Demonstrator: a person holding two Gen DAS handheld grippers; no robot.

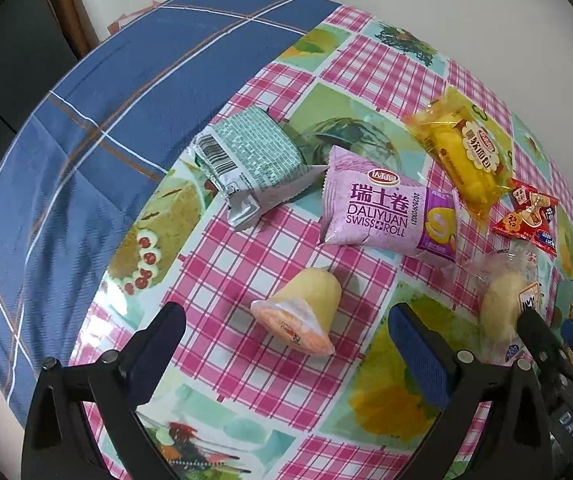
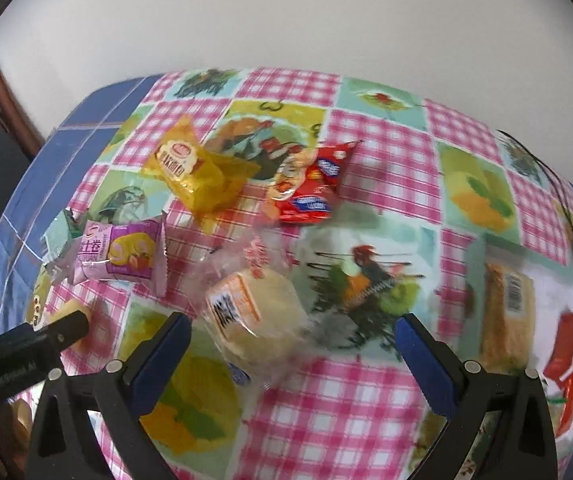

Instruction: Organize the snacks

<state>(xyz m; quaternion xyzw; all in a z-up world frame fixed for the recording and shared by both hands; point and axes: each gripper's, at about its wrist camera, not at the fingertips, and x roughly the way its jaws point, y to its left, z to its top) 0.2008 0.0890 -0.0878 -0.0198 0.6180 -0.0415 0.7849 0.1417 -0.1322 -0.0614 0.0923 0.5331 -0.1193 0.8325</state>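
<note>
Both tongs gape wide above the bench (image 1: 246,240): left tongs (image 1: 286,332) over a jelly cup (image 1: 298,316), right tongs (image 2: 292,332) over a clear-wrapped bun (image 2: 254,316), its label blurred. Farther off lies a purple pack (image 1: 386,212) reading "DALIYUAN SWISS ROLL".

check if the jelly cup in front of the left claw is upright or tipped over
Tipped over. The jelly cup lies on its side on the tablecloth, its sealed lid facing the open left claw.
</note>
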